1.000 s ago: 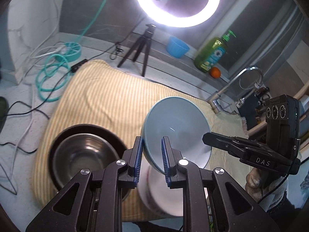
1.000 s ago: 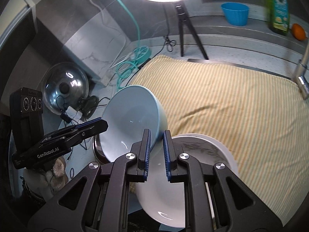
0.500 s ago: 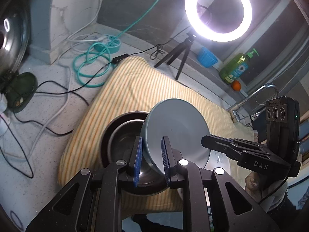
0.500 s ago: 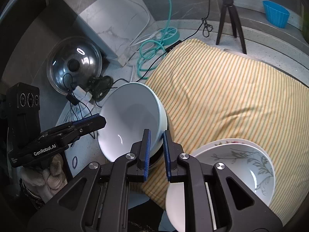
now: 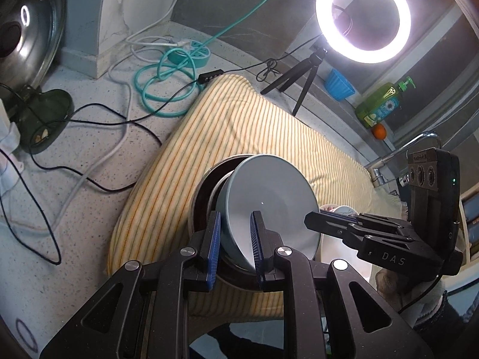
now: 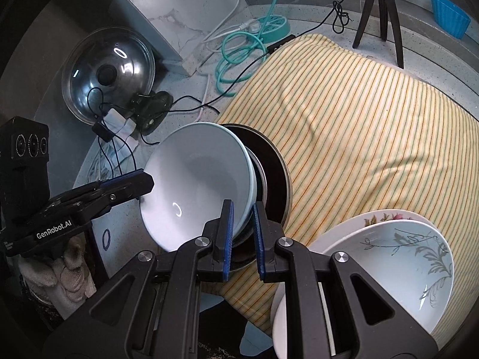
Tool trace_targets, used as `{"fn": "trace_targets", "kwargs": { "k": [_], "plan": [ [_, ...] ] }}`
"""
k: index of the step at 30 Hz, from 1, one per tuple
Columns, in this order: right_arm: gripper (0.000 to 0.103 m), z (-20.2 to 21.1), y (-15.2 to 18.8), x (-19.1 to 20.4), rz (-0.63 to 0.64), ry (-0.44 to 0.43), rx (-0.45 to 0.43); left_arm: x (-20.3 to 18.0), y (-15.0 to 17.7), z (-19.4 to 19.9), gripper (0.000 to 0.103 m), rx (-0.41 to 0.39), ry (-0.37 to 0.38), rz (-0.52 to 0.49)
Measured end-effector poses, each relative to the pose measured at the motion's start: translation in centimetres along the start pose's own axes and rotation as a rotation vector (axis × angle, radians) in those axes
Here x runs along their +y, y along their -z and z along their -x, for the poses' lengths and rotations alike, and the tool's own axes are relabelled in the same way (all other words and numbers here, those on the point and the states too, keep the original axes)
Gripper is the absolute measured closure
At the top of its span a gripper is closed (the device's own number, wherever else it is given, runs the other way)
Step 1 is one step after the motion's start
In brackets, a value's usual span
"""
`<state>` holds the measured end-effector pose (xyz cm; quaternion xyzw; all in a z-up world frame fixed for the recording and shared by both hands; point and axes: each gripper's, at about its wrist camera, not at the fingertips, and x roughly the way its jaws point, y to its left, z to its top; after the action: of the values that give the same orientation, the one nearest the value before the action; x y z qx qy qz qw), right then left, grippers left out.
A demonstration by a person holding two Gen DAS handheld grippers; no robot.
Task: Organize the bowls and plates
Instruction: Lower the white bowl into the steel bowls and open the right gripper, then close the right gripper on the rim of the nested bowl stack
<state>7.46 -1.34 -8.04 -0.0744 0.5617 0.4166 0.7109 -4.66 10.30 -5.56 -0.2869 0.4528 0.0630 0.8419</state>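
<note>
Left wrist view: left gripper (image 5: 235,246) nearly closed on the rim of a pale blue ceramic bowl (image 5: 269,203), tilted over a steel bowl (image 5: 209,191) at 12 o'clock; lit ring lamp (image 5: 362,15) at 1 o'clock. Right wrist view: right gripper (image 6: 242,239) clamps the opposite rim; only here, stacked white floral bowls (image 6: 404,257) at 3 o'clock on the striped yellow cloth (image 6: 374,119).

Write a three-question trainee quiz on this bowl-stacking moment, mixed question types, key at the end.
1. True or false: both the left gripper and the right gripper clamp the rim of the pale blue bowl.
2. The pale blue bowl is tilted over: A) the floral bowl B) the metal bowl C) the pot lid.
3. What covers the counter under the dishes?

Key: 1 true. 2 B. 3 a yellow striped cloth.
</note>
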Motion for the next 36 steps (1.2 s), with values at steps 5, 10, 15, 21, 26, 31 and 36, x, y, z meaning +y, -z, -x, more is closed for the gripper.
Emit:
{"fn": "trace_targets", "kwargs": {
  "k": [5,10,15,21,26,31,36],
  "plan": [
    [0.09,-0.5,0.1,0.1,0.002,0.013,0.013,0.1,0.1,-0.3,0.085,0.007,0.001,0.001],
    [0.09,-0.6,0.1,0.3,0.011,0.025,0.014,0.2,0.0,-0.4,0.085,0.013,-0.003,0.002],
    [0.088,-0.8,0.1,0.5,0.026,0.032,0.014,0.2,0.2,-0.7,0.085,0.024,-0.01,-0.001],
    [0.07,-0.1,0.2,1.1,0.063,0.043,-0.017,-0.1,0.1,-0.6,0.074,0.016,-0.016,-0.014],
    [0.054,1.2,0.3,1.3,0.071,0.036,-0.065,0.0,0.0,0.1,0.07,-0.009,-0.015,-0.01],
    [0.054,2.7,0.3,0.3,0.028,0.023,-0.1,0.9,-0.3,1.2,0.07,-0.044,-0.009,0.025],
    [0.054,3.4,0.5,-1.4,-0.031,0.026,-0.116,2.6,-0.2,1.6,0.07,-0.066,-0.02,0.081]
  ]
}}
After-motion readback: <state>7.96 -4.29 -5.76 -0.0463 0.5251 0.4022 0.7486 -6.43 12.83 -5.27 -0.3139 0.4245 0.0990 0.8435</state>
